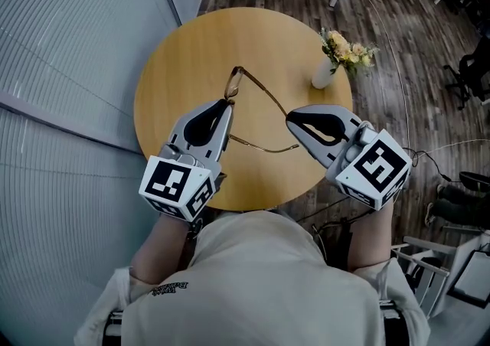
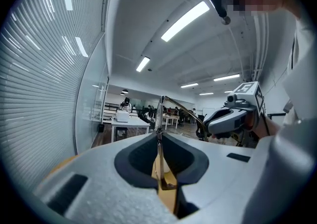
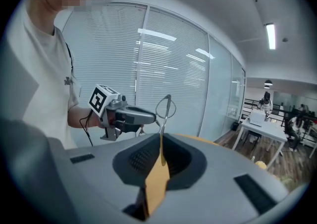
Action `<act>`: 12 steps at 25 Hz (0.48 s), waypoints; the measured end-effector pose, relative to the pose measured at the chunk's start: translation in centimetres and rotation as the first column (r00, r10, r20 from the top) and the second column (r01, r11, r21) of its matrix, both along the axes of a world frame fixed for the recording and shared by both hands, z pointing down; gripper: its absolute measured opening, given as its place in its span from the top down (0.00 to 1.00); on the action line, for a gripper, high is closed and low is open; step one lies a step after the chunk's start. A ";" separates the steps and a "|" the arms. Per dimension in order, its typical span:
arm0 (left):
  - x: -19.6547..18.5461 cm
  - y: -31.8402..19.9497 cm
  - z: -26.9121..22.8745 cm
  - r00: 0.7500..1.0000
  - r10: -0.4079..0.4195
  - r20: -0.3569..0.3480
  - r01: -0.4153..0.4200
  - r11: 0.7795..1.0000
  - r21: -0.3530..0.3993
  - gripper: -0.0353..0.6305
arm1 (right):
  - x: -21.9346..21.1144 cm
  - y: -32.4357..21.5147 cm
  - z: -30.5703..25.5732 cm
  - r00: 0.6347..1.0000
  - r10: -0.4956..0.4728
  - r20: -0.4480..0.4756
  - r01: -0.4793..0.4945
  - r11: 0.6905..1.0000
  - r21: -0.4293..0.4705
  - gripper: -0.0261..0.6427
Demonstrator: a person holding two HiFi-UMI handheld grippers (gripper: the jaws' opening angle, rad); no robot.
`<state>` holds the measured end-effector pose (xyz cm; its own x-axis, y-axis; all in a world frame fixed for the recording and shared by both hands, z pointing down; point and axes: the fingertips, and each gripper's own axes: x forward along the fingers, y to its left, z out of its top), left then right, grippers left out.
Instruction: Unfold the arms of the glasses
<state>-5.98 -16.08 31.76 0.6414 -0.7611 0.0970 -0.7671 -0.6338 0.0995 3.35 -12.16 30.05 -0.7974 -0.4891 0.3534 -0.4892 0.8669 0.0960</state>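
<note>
Thin gold wire glasses (image 1: 233,83) hang above the round wooden table (image 1: 176,53). My left gripper (image 1: 229,104) is shut on the front frame by one lens; in the left gripper view the frame (image 2: 159,119) stands edge-on between the jaws. One arm (image 1: 264,93) stretches from the frame to my right gripper (image 1: 289,115), which is shut on its far end. In the right gripper view that arm (image 3: 162,134) rises from the jaws toward the lens ring (image 3: 166,106). The other arm (image 1: 264,148) runs free below both grippers.
A white vase with yellow flowers (image 1: 328,70) stands on the table's right side, close to my right gripper. A glass wall with blinds (image 1: 69,46) runs along the left. Wooden floor, desks and chairs (image 1: 467,76) surround the table.
</note>
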 end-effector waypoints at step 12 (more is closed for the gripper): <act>0.6 0.4 1.1 0.998 0.027 0.051 -0.026 0.999 -0.021 0.88 | 3.3 -1.2 -3.2 0.992 0.127 -0.002 -0.126 0.986 0.114 0.90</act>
<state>-5.34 -15.71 32.89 0.6548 -0.7416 0.1458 -0.7547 -0.6520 0.0732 6.65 -13.40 26.84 -0.7239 -0.6229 0.2966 -0.5926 0.7816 0.1948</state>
